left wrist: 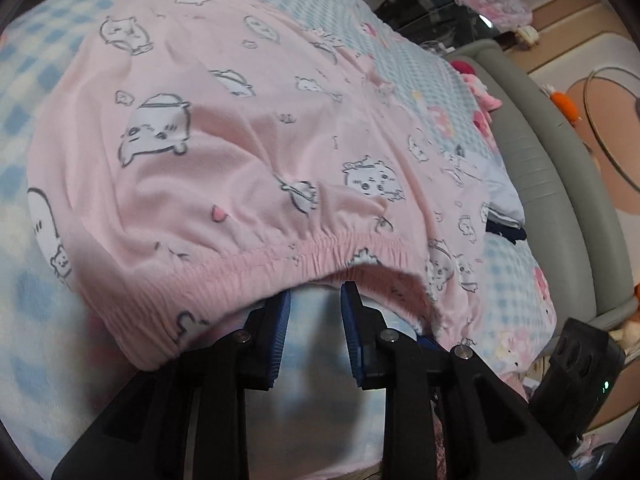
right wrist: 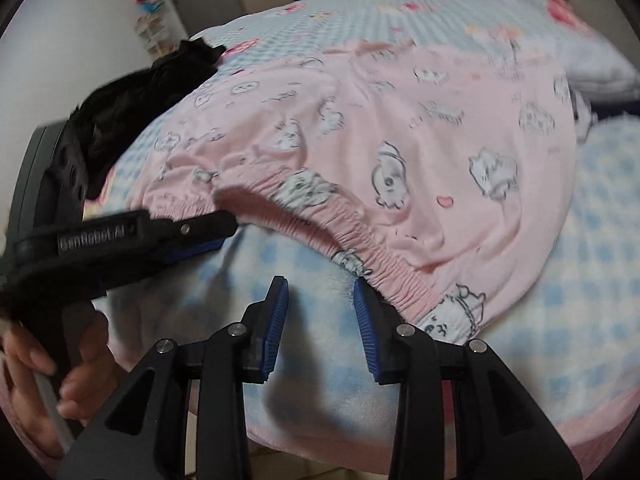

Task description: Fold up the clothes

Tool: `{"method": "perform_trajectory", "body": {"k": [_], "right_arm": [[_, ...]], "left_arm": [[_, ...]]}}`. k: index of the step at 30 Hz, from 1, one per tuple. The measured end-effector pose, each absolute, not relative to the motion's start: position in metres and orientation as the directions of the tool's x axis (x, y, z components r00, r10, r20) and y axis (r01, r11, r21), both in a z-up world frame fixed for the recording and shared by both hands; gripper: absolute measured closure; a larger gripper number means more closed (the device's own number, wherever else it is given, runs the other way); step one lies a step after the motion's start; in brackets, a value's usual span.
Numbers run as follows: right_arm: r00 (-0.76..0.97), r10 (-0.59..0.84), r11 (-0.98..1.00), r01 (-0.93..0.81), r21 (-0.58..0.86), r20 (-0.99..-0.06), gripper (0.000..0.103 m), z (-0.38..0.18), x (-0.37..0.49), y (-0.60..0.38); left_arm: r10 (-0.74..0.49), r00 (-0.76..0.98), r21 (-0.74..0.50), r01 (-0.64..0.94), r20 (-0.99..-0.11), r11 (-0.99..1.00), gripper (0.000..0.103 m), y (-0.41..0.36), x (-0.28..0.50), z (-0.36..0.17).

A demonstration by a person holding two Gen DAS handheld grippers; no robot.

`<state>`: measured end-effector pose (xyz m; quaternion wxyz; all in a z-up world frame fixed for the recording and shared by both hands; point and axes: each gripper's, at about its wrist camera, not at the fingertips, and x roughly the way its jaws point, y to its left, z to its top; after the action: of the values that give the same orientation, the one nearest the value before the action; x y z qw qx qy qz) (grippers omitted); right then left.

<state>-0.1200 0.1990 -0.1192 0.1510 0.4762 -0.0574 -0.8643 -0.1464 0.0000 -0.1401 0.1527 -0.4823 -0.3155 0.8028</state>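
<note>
Both claws stand spread with nothing pinched: the left claw [left wrist: 316,300] has its fingertips tucked just under the elastic waistband [left wrist: 332,246], while the right claw [right wrist: 322,294] touches that band's edge with one pad. The pink pyjama shorts [left wrist: 224,136] lie spread on the bed [left wrist: 36,80], stretching away from both claws, the waistband running crosswise between them. Each claw tilts downward; a hand [right wrist: 48,372] holds the left one.

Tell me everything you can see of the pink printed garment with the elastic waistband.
The pink printed garment looks like soft knit shorts or pyjama bottoms, with white cartoon animals outlined in grey and small pink hearts. Its gathered elastic waistband faces the cameras, arched open. It lies spread, slightly rumpled, on the blue-and-white checked blanket. The left gripper and right gripper stand open at the waistband; a right finger meets its edge.
</note>
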Motion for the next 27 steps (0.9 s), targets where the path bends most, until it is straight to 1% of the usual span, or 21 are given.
{"method": "perform_trajectory", "body": {"k": [1, 4, 7, 9, 10, 12, 13, 14, 18, 22, 24, 27], "right_arm": [[-0.506, -0.319, -0.947, 0.200, 0.251, -0.801, 0.068, -0.118, -0.119, 0.200], [-0.535, -0.330, -0.944, 0.183, 0.274, -0.778, 0.068, -0.113, -0.115, 0.202], [-0.528, -0.309, -0.951, 0.162, 0.264, -0.791, 0.068, -0.113, -0.123, 0.197], [-0.526, -0.309, -0.951, 0.156, 0.267, -0.792, 0.068, -0.112, -0.128, 0.194], [-0.526, -0.315, -0.949, 0.159, 0.273, -0.790, 0.067, -0.111, -0.129, 0.194], [-0.521, -0.327, -0.945, 0.167, 0.281, -0.788, 0.064, -0.113, -0.127, 0.193], [-0.518, -0.329, -0.944, 0.167, 0.284, -0.790, 0.064, -0.115, -0.125, 0.193], [-0.516, -0.325, -0.946, 0.162, 0.282, -0.792, 0.064, -0.117, -0.122, 0.193], [-0.538, -0.315, -0.948, 0.143, 0.283, -0.782, 0.064, -0.111, -0.111, 0.201], [-0.586, -0.296, -0.953, 0.131, 0.272, -0.754, 0.063, -0.100, -0.107, 0.204], [-0.592, -0.293, -0.955, 0.137, 0.264, -0.751, 0.060, -0.098, -0.107, 0.200], [-0.573, -0.304, -0.952, 0.159, 0.261, -0.761, 0.059, -0.103, -0.107, 0.191]], "left_arm": [[0.567, -0.484, -0.672, 0.059, -0.666, -0.738, 0.076, 0.000, -0.146, -0.139], [0.569, -0.490, -0.694, 0.108, -0.660, -0.712, 0.076, -0.002, -0.149, -0.143], [0.576, -0.528, -0.753, 0.208, -0.624, -0.625, 0.076, -0.012, -0.154, -0.153], [0.573, -0.558, -0.776, 0.233, -0.601, -0.586, 0.075, -0.014, -0.160, -0.152], [0.563, -0.556, -0.766, 0.238, -0.612, -0.597, 0.074, -0.011, -0.164, -0.152], [0.543, -0.547, -0.740, 0.237, -0.637, -0.629, 0.077, -0.005, -0.171, -0.152], [0.537, -0.547, -0.733, 0.234, -0.642, -0.638, 0.088, -0.002, -0.172, -0.152], [0.535, -0.557, -0.734, 0.220, -0.636, -0.643, 0.092, 0.000, -0.170, -0.150], [0.478, -0.581, -0.671, 0.164, -0.658, -0.723, 0.093, 0.008, -0.152, -0.131], [0.465, -0.568, -0.645, 0.160, -0.679, -0.747, 0.095, 0.002, -0.140, -0.132], [0.476, -0.566, -0.652, 0.152, -0.674, -0.743, 0.095, -0.002, -0.137, -0.132], [0.488, -0.566, -0.660, 0.139, -0.664, -0.738, 0.095, -0.007, -0.132, -0.131]]}}
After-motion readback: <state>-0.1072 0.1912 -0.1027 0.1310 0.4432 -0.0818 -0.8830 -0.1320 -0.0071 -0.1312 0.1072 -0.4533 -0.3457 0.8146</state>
